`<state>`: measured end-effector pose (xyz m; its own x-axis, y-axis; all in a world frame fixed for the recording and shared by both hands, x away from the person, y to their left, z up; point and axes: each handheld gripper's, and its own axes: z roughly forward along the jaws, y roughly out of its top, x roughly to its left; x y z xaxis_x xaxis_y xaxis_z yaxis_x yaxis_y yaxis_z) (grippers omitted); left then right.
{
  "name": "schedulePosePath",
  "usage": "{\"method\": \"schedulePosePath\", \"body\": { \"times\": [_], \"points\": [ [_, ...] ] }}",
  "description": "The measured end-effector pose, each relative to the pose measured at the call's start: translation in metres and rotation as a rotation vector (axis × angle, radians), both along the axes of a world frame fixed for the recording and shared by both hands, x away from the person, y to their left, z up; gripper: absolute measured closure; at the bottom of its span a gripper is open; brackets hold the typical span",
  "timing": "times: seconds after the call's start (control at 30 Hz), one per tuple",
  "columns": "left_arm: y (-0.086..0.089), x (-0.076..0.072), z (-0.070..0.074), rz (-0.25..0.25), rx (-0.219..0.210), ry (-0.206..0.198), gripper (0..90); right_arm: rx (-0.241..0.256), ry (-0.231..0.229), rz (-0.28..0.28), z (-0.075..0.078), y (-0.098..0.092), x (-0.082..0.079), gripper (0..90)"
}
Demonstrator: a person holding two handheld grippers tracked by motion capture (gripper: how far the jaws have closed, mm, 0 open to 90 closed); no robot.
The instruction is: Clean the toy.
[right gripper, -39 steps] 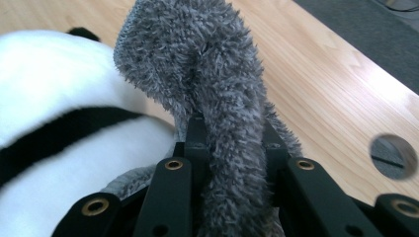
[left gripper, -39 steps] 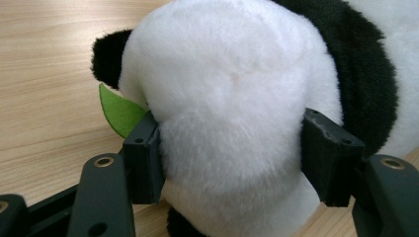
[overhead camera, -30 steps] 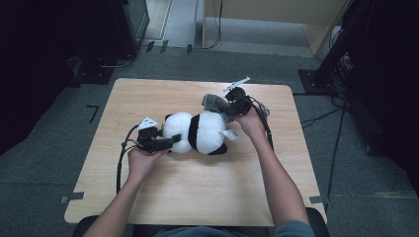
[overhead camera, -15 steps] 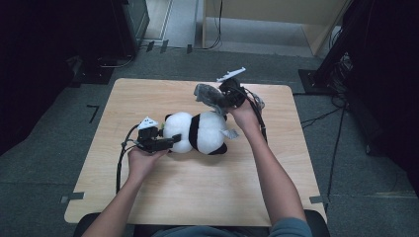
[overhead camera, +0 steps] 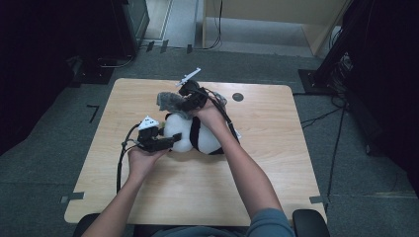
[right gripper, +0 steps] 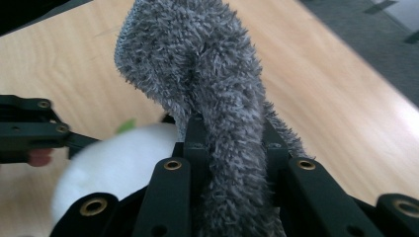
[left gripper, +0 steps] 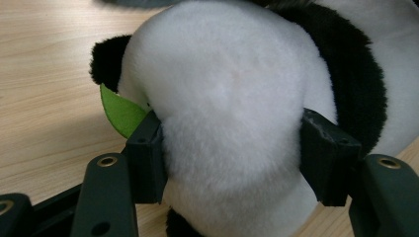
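Observation:
A black-and-white panda plush (overhead camera: 197, 136) lies on its side in the middle of the wooden table (overhead camera: 276, 173). My left gripper (overhead camera: 170, 142) is shut on its white head (left gripper: 232, 98), one jaw pressed into each side; a green felt leaf (left gripper: 121, 113) sticks out beside the left jaw. My right gripper (overhead camera: 187, 102) hangs just above the panda's head end, shut on a grey fuzzy cloth (overhead camera: 168, 101). That cloth (right gripper: 197, 64) rises from between the jaws of the right gripper (right gripper: 230, 138) and flops over. Below it I see the panda (right gripper: 118, 173) and the left gripper (right gripper: 74, 140).
A small dark disc (overhead camera: 237, 97) sits on the table at the back right. Cables trail from both grippers across the tabletop. Dark equipment (overhead camera: 128, 24) and stands surround the table on the grey floor.
My right gripper has carried the grey cloth leftward from behind the panda's body to above its head. The left gripper has kept its hold on the head.

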<state>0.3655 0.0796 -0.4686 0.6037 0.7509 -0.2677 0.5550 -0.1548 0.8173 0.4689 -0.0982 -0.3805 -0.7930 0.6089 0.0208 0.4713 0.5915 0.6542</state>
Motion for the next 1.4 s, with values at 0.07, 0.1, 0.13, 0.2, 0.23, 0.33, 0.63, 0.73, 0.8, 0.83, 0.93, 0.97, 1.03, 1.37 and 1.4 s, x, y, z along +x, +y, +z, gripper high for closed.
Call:
{"method": "schedulePosePath", "body": {
  "times": [0.07,0.1,0.13,0.2,0.23,0.33,0.63,0.73,0.8,0.83,0.93,0.97,1.03,1.37,1.4],
  "points": [
    [0.0,0.0,0.0,0.001,0.003,0.009,36.7,-0.007,0.013,0.017,-0.005,0.008,-0.001,73.7],
    [0.0,0.0,0.0,0.001,0.003,0.009,36.9,-0.007,0.013,0.017,-0.005,0.008,-0.001,73.7],
    [0.001,0.001,-0.002,0.002,0.003,0.027,37.0,-0.024,0.019,0.023,-0.009,0.013,-0.002,73.7],
    [0.002,0.002,-0.003,0.003,0.0,0.031,37.1,-0.03,0.03,0.023,-0.012,0.012,-0.001,73.6],
    [0.002,0.002,-0.003,0.003,0.0,0.031,37.1,-0.03,0.03,0.023,-0.012,0.012,-0.001,73.6],
    [0.003,0.003,-0.004,0.004,-0.005,0.038,37.2,-0.015,0.045,0.025,-0.016,0.001,0.002,73.4],
    [0.003,0.004,-0.006,0.006,-0.012,0.036,37.3,-0.053,0.067,-0.018,-0.019,-0.04,0.008,73.7],
    [0.004,0.003,-0.006,0.003,-0.009,0.04,37.5,-0.044,0.062,-0.055,-0.017,-0.064,0.009,73.7],
    [0.004,0.003,-0.006,0.004,-0.011,0.04,37.7,-0.04,0.062,-0.068,-0.016,-0.071,0.009,73.8],
    [0.004,0.004,-0.006,0.003,-0.012,0.04,37.7,-0.032,0.062,-0.085,-0.016,-0.078,0.009,73.8],
    [0.004,0.004,-0.007,0.0,-0.014,0.038,37.7,-0.003,0.064,-0.123,-0.021,-0.101,0.008,73.9],
    [0.004,0.004,-0.007,0.0,-0.014,0.038,37.7,-0.003,0.064,-0.123,-0.021,-0.101,0.008,73.9],
    [0.004,0.003,-0.006,0.001,-0.014,0.039,37.7,0.006,0.061,-0.143,-0.024,-0.11,0.007,73.9],
    [0.005,0.004,-0.007,0.004,-0.019,0.047,37.6,-0.017,0.062,-0.21,-0.035,-0.139,0.002,73.8],
    [0.006,0.004,-0.008,0.003,-0.023,0.046,37.4,-0.034,0.073,-0.223,-0.038,-0.144,0.001,73.6]
  ]
}}
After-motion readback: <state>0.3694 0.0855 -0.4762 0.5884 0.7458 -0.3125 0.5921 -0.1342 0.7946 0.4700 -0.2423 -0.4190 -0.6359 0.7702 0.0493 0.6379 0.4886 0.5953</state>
